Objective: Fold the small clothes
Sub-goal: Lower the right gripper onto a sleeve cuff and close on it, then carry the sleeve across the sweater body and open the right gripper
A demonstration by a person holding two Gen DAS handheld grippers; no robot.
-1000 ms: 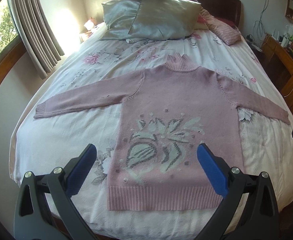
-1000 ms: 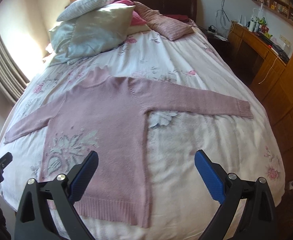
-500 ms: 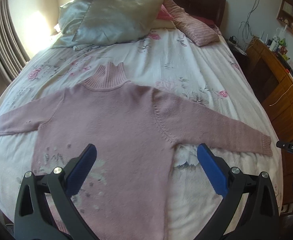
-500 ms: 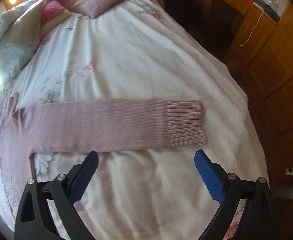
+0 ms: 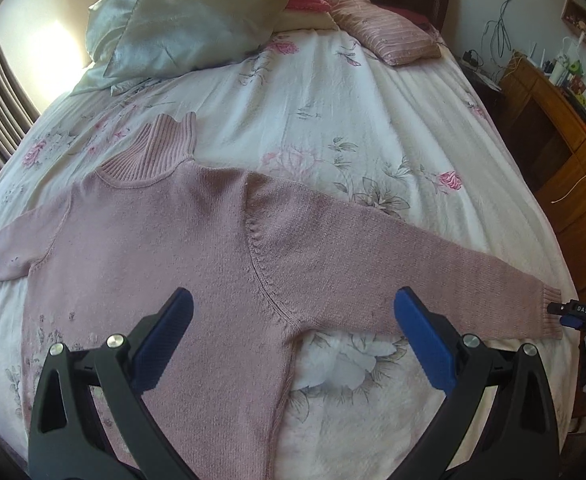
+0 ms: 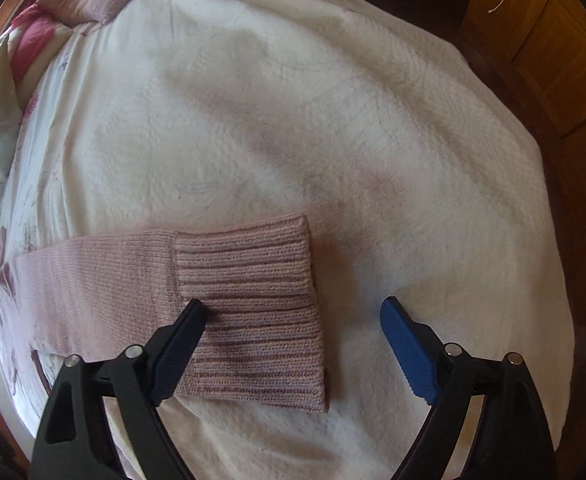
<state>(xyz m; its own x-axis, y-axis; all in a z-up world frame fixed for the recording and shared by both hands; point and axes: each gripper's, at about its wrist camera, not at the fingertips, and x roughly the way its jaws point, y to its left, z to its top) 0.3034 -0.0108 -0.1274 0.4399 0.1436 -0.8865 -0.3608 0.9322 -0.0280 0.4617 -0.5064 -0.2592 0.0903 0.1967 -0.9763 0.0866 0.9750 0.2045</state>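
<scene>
- Sweater (image 5: 181, 248): flat on the bed (image 5: 333, 112), collar toward the pillows (image 5: 197, 20), sleeves spread to either side.
- Pillows: piled at the head of the bed, behind the sweater.
- Cuff (image 6: 253, 304): on the bed near its side edge.
- Cabinet (image 5: 565, 152): beside the bed, to the right.

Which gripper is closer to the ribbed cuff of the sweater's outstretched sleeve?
Right. The right gripper hangs open right over the ribbed cuff; the left gripper, also open, sits back over the sweater body.
</scene>
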